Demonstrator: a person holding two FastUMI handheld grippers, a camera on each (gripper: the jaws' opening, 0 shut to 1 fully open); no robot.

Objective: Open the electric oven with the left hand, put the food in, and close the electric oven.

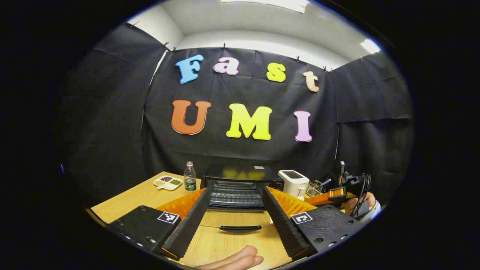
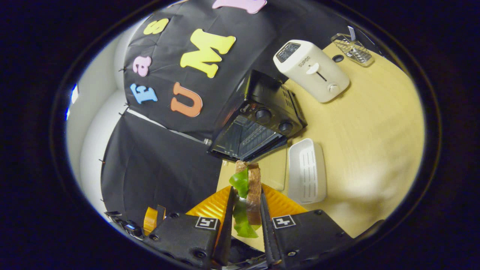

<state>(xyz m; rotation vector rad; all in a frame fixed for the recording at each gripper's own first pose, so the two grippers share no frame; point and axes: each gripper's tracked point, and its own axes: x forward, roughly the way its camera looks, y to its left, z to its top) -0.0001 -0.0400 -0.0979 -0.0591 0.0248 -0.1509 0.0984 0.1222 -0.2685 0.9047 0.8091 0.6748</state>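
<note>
The black electric oven [image 1: 240, 180] stands at the back of the wooden table with its door [image 1: 240, 240] folded down flat, handle [image 1: 240, 227] toward me, wire rack showing inside. My left gripper [image 1: 236, 191] is open, its wide-spread fingers on either side of the lowered door and touching nothing. At the right edge a hand holds the other gripper [image 1: 335, 194]. In the right gripper view, tilted sideways, my right gripper [image 2: 247, 191] is shut on a sandwich [image 2: 253, 183] of brown bread and green lettuce. It hovers short of the open oven [image 2: 258, 123].
A white toaster [image 1: 293, 182] and a wire rack [image 1: 317, 187] stand right of the oven. A water bottle [image 1: 189, 176] and a divided snack plate [image 1: 167, 182] sit to its left. A white tray [image 2: 305, 170] lies in front of the oven. A person's fingers [image 1: 236, 260] show at the bottom.
</note>
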